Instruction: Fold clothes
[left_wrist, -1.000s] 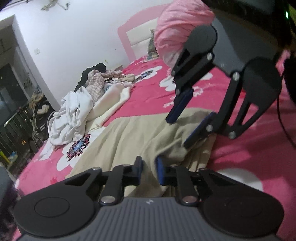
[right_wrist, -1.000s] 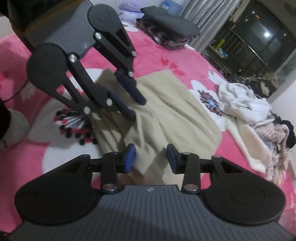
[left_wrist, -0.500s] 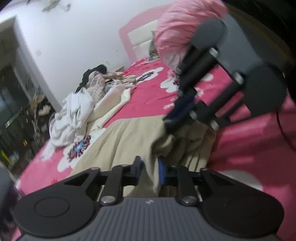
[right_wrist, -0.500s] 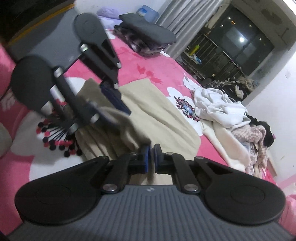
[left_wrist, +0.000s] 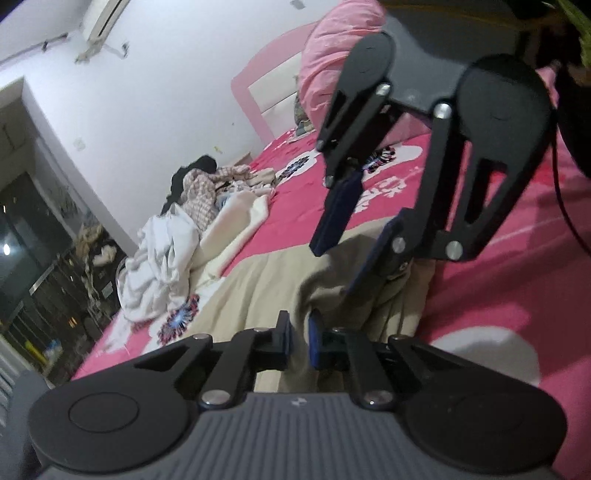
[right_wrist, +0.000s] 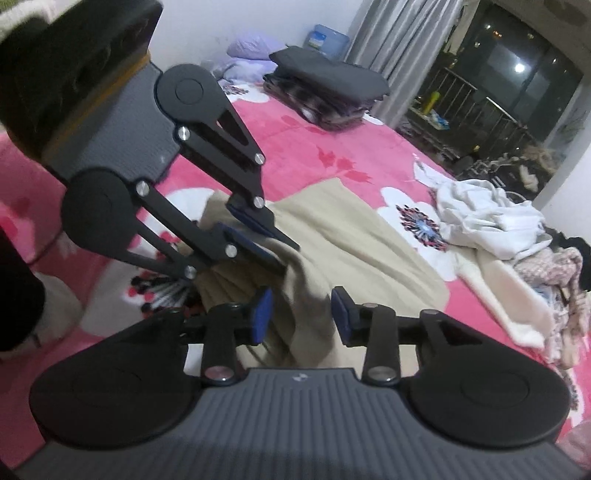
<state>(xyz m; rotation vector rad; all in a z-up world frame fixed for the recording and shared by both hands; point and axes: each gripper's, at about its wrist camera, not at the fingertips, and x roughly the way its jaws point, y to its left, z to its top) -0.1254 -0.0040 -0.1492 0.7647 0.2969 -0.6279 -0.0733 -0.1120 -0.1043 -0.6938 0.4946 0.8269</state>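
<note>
A beige garment (left_wrist: 251, 295) lies spread on the pink flowered bed cover (left_wrist: 480, 295), bunched into folds at its near end. In the left wrist view my left gripper (left_wrist: 300, 332) is closing on a raised fold of it, which the pads pinch. The right wrist view shows that same gripper (right_wrist: 290, 256) holding a lifted ridge of the beige garment (right_wrist: 351, 240) at its tips. My right gripper (right_wrist: 301, 314) is opening; the cloth ridge stands between its blue pads without touching them. From the left wrist view, the right gripper (left_wrist: 336, 271) hangs just above the garment's bunched end.
A heap of white clothes (right_wrist: 491, 218) and a cream garment (right_wrist: 498, 295) lie past the beige one, with patterned clothes behind. A stack of folded dark clothes (right_wrist: 328, 85) sits at the bed's far end. A rolled pink quilt (left_wrist: 332, 55) leans at the headboard.
The right gripper closed on the cloth half a second ago and has since spread its jaws again. The left gripper's gap narrowed on the fold. Both hands stayed in place.
</note>
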